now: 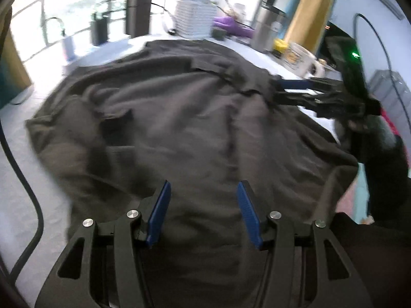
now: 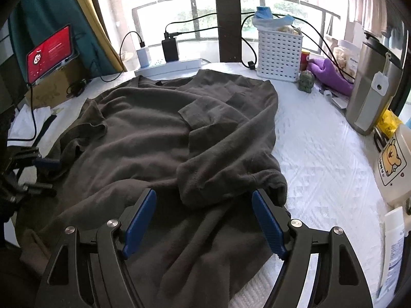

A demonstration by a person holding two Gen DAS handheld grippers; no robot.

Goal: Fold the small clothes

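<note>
Dark grey knit sweater is spread on white quilted table cover | left gripper is held parted, empty above it | right gripper is spread wide, gripping nothing.

Open lane: bare white desk right of the dark sweater, clear up to the steel flask and bear mug along the right edge. Far edge blocked: white basket, small green figurine, purple cloth, power strip with chargers, looping cables above. Far-left corner: cardboard box carrying a red-screen phone, cable trailing down. Left side of sweater occupied by left tool. Right tool hangs over the near hem, nothing between its pads.
</note>
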